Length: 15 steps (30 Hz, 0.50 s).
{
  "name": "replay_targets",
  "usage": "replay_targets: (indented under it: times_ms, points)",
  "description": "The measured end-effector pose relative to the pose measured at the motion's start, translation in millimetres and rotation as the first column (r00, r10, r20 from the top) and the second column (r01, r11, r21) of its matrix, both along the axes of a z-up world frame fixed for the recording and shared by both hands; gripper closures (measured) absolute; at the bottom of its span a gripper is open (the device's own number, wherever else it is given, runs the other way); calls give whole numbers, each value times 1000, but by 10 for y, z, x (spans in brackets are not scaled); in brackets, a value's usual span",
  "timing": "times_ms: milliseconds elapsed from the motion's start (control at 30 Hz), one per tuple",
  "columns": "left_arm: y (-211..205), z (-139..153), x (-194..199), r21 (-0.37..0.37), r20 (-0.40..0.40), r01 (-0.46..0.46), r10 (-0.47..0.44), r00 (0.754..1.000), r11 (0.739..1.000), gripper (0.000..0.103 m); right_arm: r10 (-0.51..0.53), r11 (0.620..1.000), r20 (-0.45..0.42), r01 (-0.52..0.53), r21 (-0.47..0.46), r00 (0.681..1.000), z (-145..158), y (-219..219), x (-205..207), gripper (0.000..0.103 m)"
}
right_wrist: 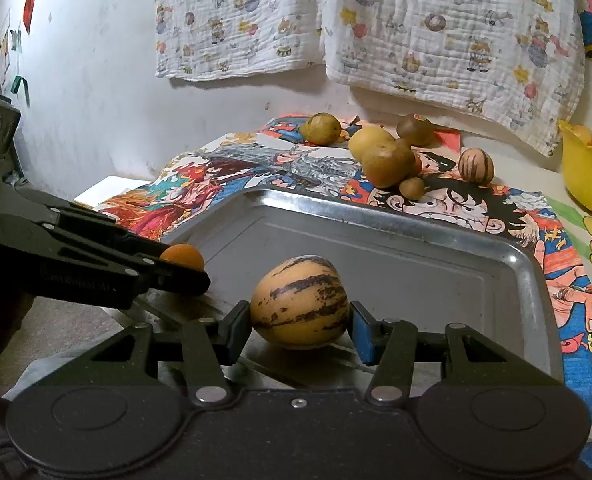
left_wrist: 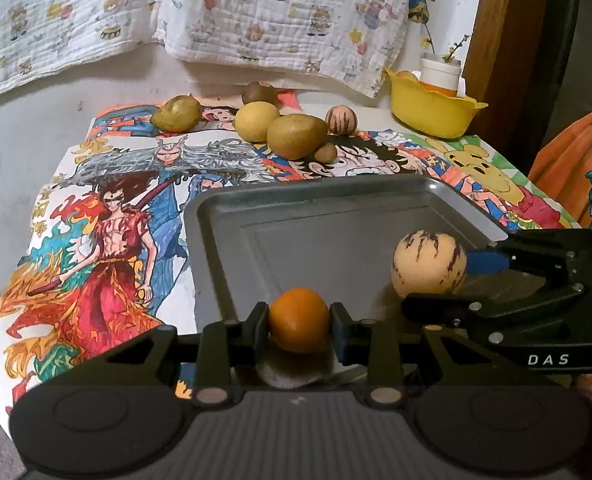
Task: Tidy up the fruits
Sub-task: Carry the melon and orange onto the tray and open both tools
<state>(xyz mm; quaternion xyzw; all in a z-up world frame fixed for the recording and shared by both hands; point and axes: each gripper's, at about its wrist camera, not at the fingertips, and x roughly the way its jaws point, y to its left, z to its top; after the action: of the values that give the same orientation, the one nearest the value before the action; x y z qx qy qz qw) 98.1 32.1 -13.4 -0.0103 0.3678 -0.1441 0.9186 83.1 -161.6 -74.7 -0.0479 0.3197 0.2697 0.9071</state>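
Obs: your left gripper is clamped on a small round orange fruit, pads on its two sides, at the near edge of the shallow grey metal baking tray. Your right gripper is clamped on a pale yellow melon-like fruit with dark purple streaks, held over the near part of the same tray. Whether either fruit already touches the tray floor cannot be told from these views.

Remaining: a cluster of yellow-brown round fruits and a second small striped fruit sit on the cartoon-printed cloth beyond the tray's far rim. A yellow plastic bowl stands at far right.

Judged step: setting both fruits down in the tray.

Procedure notes:
- Lower each fruit until it rests on the tray floor before you part the fingers; round fruit will likely roll if dropped.
- Keep the two apart so neither knocks the other.
- Release one at a time and watch for rolling toward the rim.
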Motion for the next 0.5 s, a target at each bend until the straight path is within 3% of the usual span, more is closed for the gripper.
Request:
replay_targets:
  times_ms: [200,500]
  points:
    - [0,13,-27,4,8,-16,16,1000,1000,67,-6,1000,13,6,17,1000,-5,-25,-27,48]
    - [19,139,-128,-16,39,-35,36,999,999,46,-19,999,25,18,36,999,32,-100,-117,41]
